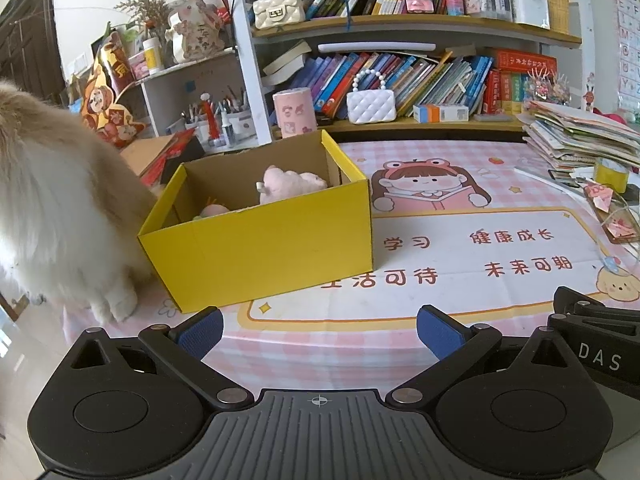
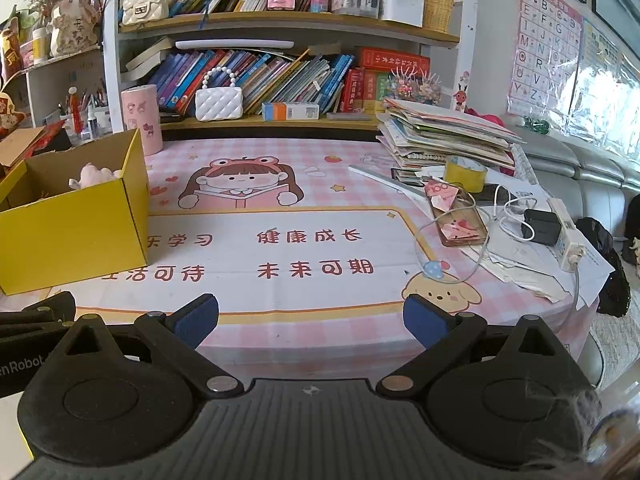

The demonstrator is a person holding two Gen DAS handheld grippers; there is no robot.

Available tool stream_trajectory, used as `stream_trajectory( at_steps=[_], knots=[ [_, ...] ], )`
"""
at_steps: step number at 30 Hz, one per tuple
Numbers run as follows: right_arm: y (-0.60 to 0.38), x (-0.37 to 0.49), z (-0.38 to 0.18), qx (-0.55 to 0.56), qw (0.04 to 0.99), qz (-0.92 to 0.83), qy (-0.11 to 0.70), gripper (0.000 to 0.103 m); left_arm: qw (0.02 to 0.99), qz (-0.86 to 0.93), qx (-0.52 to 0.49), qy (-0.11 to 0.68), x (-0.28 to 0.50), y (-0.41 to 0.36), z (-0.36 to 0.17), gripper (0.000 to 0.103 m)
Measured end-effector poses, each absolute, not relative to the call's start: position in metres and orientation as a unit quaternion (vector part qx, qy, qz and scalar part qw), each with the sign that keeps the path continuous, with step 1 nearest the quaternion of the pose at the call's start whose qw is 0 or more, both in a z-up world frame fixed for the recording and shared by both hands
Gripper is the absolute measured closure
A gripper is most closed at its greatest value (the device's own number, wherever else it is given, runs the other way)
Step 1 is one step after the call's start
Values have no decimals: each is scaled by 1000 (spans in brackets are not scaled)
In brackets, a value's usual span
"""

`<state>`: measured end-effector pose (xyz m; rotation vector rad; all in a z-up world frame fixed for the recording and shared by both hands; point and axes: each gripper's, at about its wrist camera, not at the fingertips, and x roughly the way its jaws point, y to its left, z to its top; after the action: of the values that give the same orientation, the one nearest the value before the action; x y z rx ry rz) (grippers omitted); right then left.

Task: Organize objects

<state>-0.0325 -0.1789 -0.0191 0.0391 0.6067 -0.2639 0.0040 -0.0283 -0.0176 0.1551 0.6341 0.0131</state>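
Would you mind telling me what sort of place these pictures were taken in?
Most likely a child's study corner at home: a bookshelf crammed with children's books, an alphabet poster on the wall, and a desk under a pink cartoon desk mat, where a yellow cardboard box holds plush toys.

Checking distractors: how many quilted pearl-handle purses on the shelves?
2: a cream purse on the upper shelf, left of the books, and a white purse on the lower shelf in front of the books. More could be hidden behind clutter.

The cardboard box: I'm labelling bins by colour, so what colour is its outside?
Yellow outside, plain brown inside; the box shows best in the left wrist view.
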Motion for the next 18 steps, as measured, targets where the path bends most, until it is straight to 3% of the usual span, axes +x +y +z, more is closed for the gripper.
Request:
stream_trajectory(
  at_steps=[18],
  knots=[
    [-172,-31,-21,15,945,-127,300,3,947,14,68,315,5,-22,-17,0]
  ],
)
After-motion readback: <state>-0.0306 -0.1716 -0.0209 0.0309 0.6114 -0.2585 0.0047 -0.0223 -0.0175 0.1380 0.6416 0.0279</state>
